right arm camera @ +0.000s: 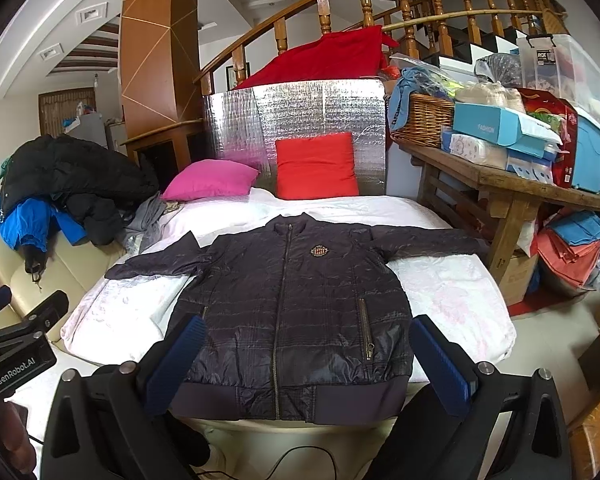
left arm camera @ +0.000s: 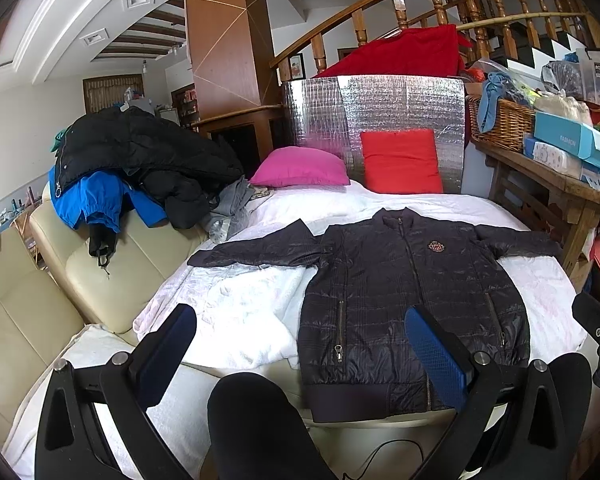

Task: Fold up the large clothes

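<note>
A dark navy quilted jacket [left arm camera: 404,292] lies flat, front up and zipped, on the white bed cover [left arm camera: 240,304], with both sleeves spread out sideways. It also shows in the right wrist view [right arm camera: 292,300]. My left gripper [left arm camera: 300,344] is open and empty, held above the near edge of the bed, left of the jacket's hem. My right gripper [right arm camera: 308,356] is open and empty, held over the jacket's hem, with the fingers on either side of its width. The left gripper's body shows at the left edge of the right wrist view [right arm camera: 16,344].
A pile of black and blue coats [left arm camera: 132,168] lies on the cream sofa [left arm camera: 60,280] at the left. A pink pillow [left arm camera: 300,168] and a red pillow [left arm camera: 400,160] lean at the bed's head. A cluttered wooden table [right arm camera: 512,184] stands right of the bed.
</note>
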A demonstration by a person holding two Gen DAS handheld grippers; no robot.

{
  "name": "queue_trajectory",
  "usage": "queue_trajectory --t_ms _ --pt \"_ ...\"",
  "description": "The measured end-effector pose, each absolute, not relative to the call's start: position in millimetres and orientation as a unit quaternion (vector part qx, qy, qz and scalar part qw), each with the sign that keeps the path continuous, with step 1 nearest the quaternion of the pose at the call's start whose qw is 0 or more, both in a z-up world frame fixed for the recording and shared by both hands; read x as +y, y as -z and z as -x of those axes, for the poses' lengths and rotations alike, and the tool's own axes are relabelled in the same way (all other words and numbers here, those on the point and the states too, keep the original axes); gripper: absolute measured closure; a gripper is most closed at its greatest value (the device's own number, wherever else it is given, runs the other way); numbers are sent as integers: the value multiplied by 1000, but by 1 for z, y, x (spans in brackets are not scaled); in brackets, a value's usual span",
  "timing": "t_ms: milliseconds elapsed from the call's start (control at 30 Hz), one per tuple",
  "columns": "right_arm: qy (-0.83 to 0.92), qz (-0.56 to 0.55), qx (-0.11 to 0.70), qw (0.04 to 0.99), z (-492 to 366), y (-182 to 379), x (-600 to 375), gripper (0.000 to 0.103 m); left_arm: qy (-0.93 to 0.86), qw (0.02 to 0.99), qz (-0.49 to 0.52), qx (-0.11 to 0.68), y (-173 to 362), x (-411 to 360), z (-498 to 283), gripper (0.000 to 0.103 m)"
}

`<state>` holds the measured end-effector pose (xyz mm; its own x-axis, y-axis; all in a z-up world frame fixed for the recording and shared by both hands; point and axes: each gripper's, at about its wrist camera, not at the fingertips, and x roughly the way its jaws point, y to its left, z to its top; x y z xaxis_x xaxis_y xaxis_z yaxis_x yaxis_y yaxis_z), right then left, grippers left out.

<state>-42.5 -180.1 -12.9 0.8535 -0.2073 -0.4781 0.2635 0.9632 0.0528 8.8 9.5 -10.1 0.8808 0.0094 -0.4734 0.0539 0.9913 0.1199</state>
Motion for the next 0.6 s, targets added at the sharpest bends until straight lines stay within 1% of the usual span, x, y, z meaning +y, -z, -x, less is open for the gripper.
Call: queue_trajectory --t_ms 600 --pt "121 -55 245 960 40 15 -177 0 12 967 -64 245 11 11 -9 0"
